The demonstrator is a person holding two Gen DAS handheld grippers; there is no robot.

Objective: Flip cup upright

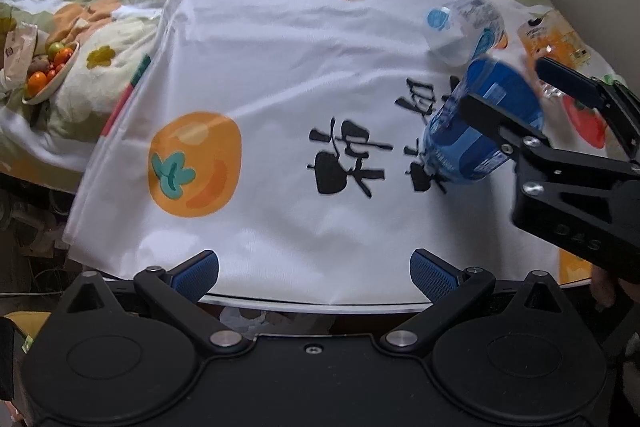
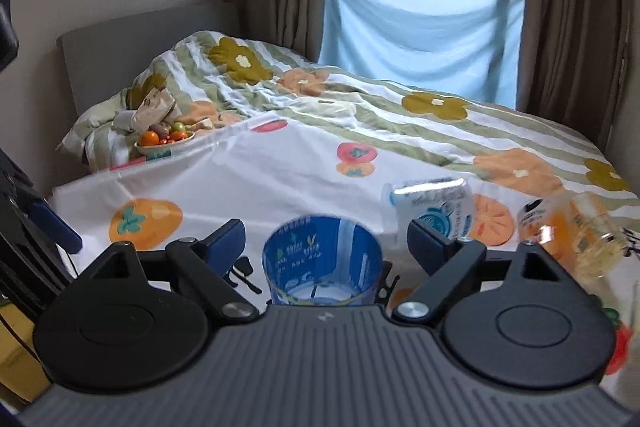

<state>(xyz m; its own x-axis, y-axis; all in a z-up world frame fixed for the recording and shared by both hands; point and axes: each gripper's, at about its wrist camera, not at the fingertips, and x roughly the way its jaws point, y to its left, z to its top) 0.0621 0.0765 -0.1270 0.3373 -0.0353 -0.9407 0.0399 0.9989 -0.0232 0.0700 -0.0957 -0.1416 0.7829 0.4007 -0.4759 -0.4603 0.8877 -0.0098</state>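
A translucent blue cup (image 1: 480,131) stands tilted on the white persimmon cloth (image 1: 280,67), wide mouth up and leaning right; it is motion-blurred. My right gripper (image 1: 502,83) is open with one finger on each side of the cup. In the right wrist view the blue cup (image 2: 320,259) sits between the blue pads (image 2: 230,241), with a small gap on each side of my right gripper (image 2: 326,239). My left gripper (image 1: 314,269) is open and empty at the table's near edge, well left of the cup.
A white-and-blue cup (image 1: 464,27) (image 2: 432,203) and an orange cup (image 1: 554,39) (image 2: 568,231) lie on their sides behind the blue one. A fruit bowl (image 1: 50,71) (image 2: 164,141) rests on the flowered quilt at the far left. The table's edge (image 1: 320,303) runs just ahead of my left fingers.
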